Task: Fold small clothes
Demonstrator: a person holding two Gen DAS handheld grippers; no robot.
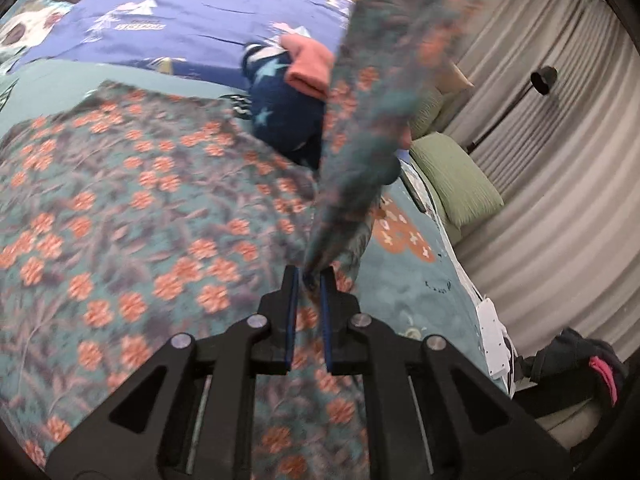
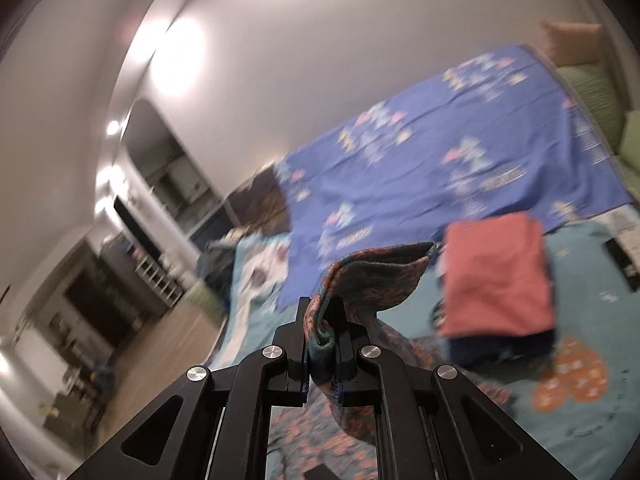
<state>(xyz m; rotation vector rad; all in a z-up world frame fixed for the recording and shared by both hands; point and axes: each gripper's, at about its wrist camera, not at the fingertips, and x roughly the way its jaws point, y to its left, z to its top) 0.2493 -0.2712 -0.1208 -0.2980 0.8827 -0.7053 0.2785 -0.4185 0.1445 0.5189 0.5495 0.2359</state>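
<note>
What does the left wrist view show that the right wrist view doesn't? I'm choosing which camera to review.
Only the left wrist view shows the curtains, a floor lamp and the left gripper pinching the floral garment. Only the right wrist view shows the room's shelving and the right gripper clamping the garment. Both show the folded pink item and the blue sheet.

The floral garment [image 1: 160, 208] looks like soft matt knit cloth. The left gripper [image 1: 308, 276] is matt black plastic with shiny metal bolts, and the curtains [image 1: 560, 160] are ribbed fabric.
</note>
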